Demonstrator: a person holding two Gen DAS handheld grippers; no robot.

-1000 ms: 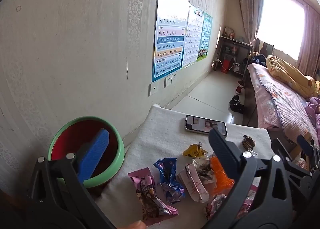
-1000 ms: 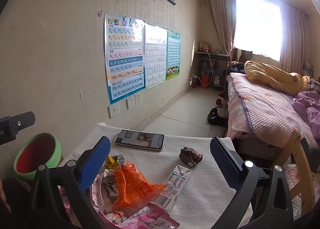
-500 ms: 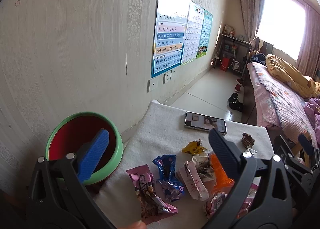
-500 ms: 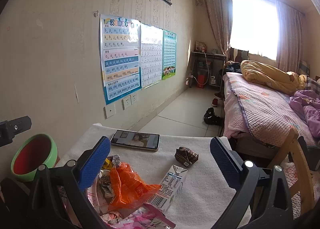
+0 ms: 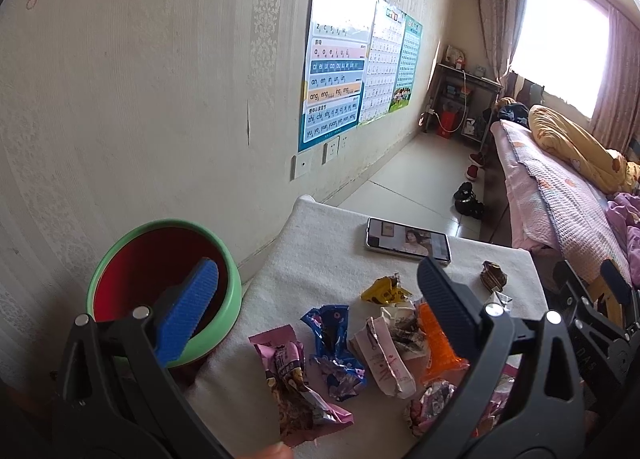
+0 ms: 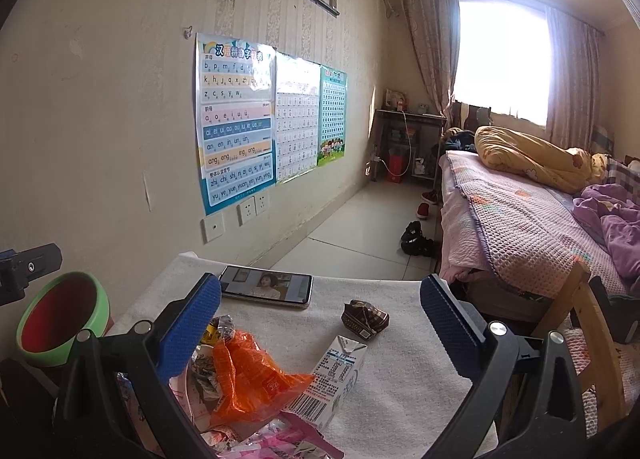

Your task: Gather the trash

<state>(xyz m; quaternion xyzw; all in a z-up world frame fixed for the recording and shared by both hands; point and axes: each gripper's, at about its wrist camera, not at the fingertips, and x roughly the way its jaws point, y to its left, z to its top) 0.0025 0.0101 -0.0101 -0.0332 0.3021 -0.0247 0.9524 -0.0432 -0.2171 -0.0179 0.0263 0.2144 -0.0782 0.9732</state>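
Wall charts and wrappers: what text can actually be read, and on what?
Pinyin chart: "b p m f d", "k h j q x", "z c s y w", "a o e i u ü", "an en in un", "ang eng ing ong", "zhi chi shi".
Middle chart, green chart: too small.
Milk carton: barcode and table, unreadable.
Wrappers: blurred.

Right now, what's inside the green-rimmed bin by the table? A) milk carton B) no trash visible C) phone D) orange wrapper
B: the green-rimmed bin shows only its bare red inside, while the orange wrapper, milk carton and phone lie on the table.
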